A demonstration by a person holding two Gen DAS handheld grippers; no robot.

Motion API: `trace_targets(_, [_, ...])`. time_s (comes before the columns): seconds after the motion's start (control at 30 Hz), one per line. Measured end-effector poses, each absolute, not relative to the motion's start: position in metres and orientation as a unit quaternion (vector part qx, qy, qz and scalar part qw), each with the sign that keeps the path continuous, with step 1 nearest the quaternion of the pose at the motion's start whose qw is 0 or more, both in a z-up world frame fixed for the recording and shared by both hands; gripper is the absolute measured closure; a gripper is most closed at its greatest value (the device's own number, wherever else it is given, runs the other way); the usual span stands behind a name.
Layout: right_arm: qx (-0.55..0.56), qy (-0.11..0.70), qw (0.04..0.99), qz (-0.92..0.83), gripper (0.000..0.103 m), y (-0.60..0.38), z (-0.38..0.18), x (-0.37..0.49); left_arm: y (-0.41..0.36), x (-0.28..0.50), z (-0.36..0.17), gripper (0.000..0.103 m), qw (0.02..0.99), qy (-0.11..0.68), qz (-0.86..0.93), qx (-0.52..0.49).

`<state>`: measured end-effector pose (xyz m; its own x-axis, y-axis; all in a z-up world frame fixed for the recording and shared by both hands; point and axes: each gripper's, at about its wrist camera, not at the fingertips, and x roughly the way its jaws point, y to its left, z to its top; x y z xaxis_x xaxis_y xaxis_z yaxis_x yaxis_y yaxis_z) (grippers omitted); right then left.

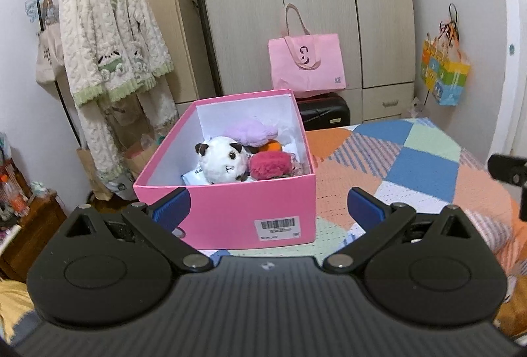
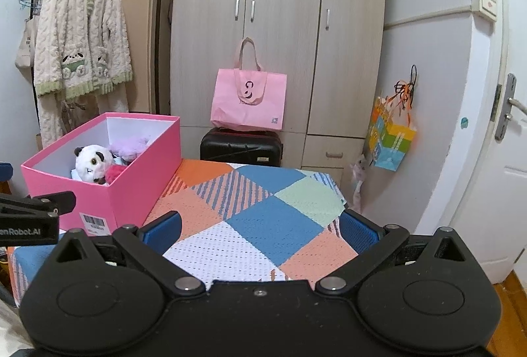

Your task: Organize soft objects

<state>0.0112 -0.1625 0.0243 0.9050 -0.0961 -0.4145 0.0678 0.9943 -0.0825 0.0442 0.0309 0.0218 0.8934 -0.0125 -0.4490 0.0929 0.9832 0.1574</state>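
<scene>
A pink box (image 1: 230, 202) stands on the patchwork bed cover (image 1: 411, 159). Inside lie a white panda plush (image 1: 222, 164), a lilac plush (image 1: 250, 131), a dark pink fluffy toy (image 1: 268, 164) and an orange one (image 1: 273, 146). My left gripper (image 1: 268, 208) is open just in front of the box's near wall, holding nothing. In the right wrist view the same pink box (image 2: 131, 182) sits at the left with the panda plush (image 2: 90, 162) showing. My right gripper (image 2: 260, 230) is open over the bare bed cover (image 2: 263, 218), empty.
A wardrobe (image 2: 280, 27) stands behind the bed, with a pink tote bag (image 2: 248, 100) on a black suitcase (image 2: 242, 147). A fluffy robe (image 1: 105, 37) hangs on a rack at left. A colourful gift bag (image 2: 392, 139) hangs beside a white door (image 2: 494, 159).
</scene>
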Motion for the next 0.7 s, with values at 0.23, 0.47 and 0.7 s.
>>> trace_targets(0.23, [-0.048, 0.21, 0.975, -0.055, 0.0, -0.161, 0.023, 0.012, 0.03, 0.046, 0.017, 0.0, 0.967, 0.238, -0.035, 0.083])
trace_targets(0.47, [-0.037, 0.213, 0.975, -0.053, 0.0, -0.164, 0.021, 0.015, 0.036, 0.046, 0.017, 0.0, 0.969, 0.236, -0.035, 0.071])
trace_targets(0.7, [-0.034, 0.218, 0.974, -0.048, 0.0, -0.16, 0.016, 0.018, 0.041, 0.041, 0.018, 0.0, 0.974, 0.217, -0.03, 0.059])
